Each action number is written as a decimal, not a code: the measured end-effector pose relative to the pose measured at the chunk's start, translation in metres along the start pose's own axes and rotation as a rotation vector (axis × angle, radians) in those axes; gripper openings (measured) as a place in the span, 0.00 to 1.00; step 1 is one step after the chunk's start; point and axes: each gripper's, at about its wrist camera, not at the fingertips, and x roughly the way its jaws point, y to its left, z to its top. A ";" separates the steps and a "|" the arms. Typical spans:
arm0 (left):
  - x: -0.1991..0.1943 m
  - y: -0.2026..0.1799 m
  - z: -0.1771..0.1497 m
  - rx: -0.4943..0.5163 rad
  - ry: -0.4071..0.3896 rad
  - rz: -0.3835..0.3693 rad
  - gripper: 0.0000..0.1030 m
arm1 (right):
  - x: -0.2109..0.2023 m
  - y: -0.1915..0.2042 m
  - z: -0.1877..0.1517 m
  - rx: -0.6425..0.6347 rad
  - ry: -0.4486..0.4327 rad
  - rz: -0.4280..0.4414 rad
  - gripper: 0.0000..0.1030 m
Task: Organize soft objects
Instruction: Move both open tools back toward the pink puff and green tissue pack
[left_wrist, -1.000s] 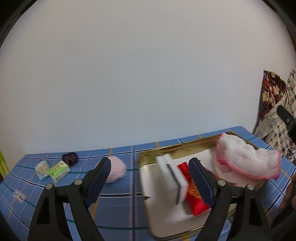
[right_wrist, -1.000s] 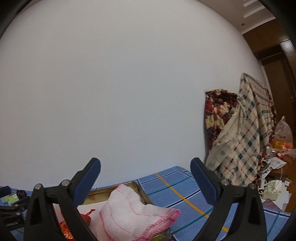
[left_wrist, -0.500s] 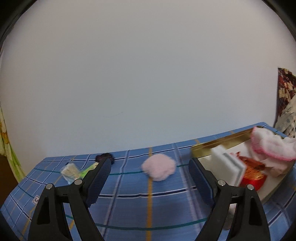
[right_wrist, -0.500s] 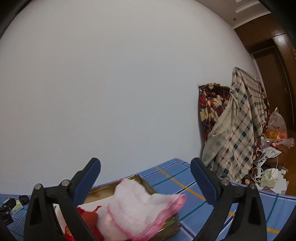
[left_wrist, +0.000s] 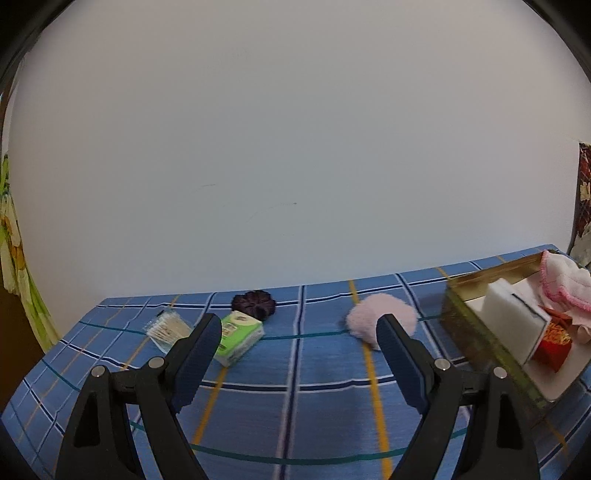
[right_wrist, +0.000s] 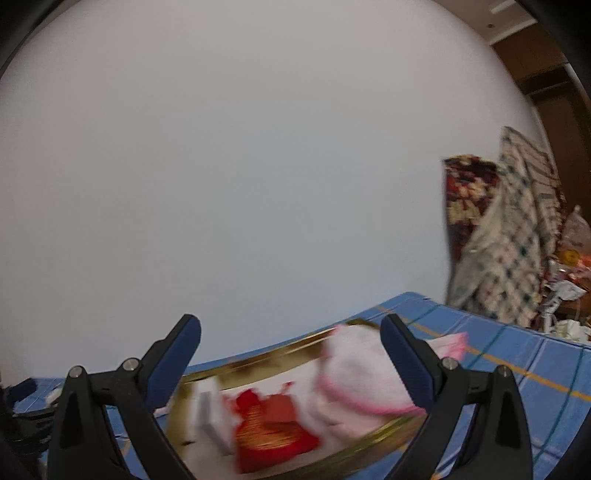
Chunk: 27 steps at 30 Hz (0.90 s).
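Observation:
On the blue plaid tablecloth (left_wrist: 295, 373) lie a fluffy pink puff (left_wrist: 382, 315), a dark purple scrunchie (left_wrist: 254, 302), a green tissue pack (left_wrist: 240, 336) and a clear packet of cotton swabs (left_wrist: 168, 329). My left gripper (left_wrist: 299, 343) hovers open over the cloth, short of them, holding nothing. At the right a gold tray (left_wrist: 476, 334) holds a white sponge (left_wrist: 513, 321), a red pouch (left_wrist: 556, 341) and a pink-edged white cloth (left_wrist: 565, 286). My right gripper (right_wrist: 291, 350) is open and empty above that tray (right_wrist: 258, 363), over the red pouch (right_wrist: 269, 432) and cloth (right_wrist: 354, 373).
A white wall rises right behind the table. Checked and patterned fabrics (right_wrist: 506, 229) hang at the far right, with clutter (right_wrist: 569, 273) beside them. A green flowered curtain (left_wrist: 14, 236) hangs past the table's left edge.
The left gripper has swung left from over the tray; the puff, scrunchie and tissue pack now lie ahead of it. The right gripper has moved left, and the tray now sits between its fingers.

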 end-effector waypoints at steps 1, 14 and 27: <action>0.000 0.002 0.000 0.001 0.000 0.004 0.85 | -0.002 0.011 -0.002 -0.018 0.005 0.018 0.97; 0.030 0.081 -0.010 -0.072 0.055 0.075 0.85 | 0.008 0.116 -0.034 -0.117 0.096 0.171 0.97; 0.062 0.140 -0.017 -0.160 0.112 0.130 0.85 | 0.049 0.171 -0.061 -0.169 0.231 0.247 0.97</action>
